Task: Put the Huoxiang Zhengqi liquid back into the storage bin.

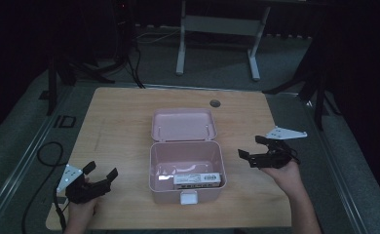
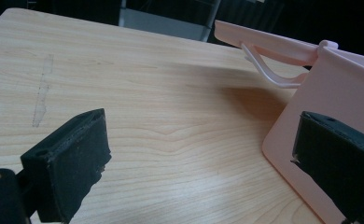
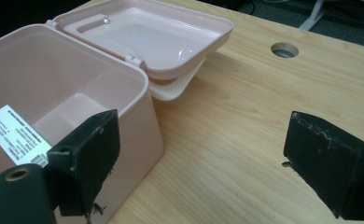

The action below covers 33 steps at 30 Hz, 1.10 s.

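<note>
Tongs, left (image 1: pixel 100 175): near bench (image 1: pixel 124 122) edge, jaws wide apart, holding nothing, pointed at the box's side. Tongs, right (image 1: pixel 253 148): beside the box on the other side, jaws likewise spread, empty. Box (image 1: pixel 186 170), pink: mid-bench between both tongs, touching neither; white latch (image 1: pixel 188 197) on its near wall. White labelled item (image 1: pixel 198 179) lies inside, against the near wall. Lid (image 1: pixel 183 125): hinged open, lying back behind the box. Hole (image 1: pixel 215 103) at the far bench edge.
</note>
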Each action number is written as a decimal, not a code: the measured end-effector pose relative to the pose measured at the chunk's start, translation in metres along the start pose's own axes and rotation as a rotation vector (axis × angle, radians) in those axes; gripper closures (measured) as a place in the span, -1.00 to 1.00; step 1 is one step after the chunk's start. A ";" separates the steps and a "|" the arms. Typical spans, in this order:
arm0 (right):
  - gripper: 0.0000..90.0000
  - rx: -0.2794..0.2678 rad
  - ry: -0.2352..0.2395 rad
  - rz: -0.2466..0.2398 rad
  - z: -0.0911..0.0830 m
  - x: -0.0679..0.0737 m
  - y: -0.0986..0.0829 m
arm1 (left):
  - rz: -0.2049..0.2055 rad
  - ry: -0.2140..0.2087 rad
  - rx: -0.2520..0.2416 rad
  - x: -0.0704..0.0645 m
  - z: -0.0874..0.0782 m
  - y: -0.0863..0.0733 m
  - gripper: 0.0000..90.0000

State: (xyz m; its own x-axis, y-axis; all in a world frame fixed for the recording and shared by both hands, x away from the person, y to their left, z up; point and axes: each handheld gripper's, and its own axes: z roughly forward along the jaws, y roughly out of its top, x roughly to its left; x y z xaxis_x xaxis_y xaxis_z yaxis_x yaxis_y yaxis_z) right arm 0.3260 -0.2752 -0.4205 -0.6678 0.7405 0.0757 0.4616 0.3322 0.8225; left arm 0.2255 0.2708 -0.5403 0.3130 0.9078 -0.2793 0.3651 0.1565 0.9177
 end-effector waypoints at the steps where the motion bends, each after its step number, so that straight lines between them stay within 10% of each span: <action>1: -0.76 0.000 0.000 0.000 0.000 0.000 0.000 | 0.000 0.000 0.000 0.000 0.000 0.000 -0.91; 33: -0.76 -0.116 -0.151 0.187 -0.022 -0.036 -0.078 | -0.003 -0.004 -0.003 -0.001 0.001 0.000 -0.91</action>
State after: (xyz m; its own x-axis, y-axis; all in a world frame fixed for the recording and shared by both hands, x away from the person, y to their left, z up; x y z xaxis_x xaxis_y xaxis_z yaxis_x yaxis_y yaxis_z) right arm 0.3014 -0.3406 -0.4752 -0.4784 0.8645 0.1544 0.4928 0.1188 0.8620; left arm 0.2262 0.2697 -0.5400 0.3154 0.9056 -0.2835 0.3633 0.1607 0.9177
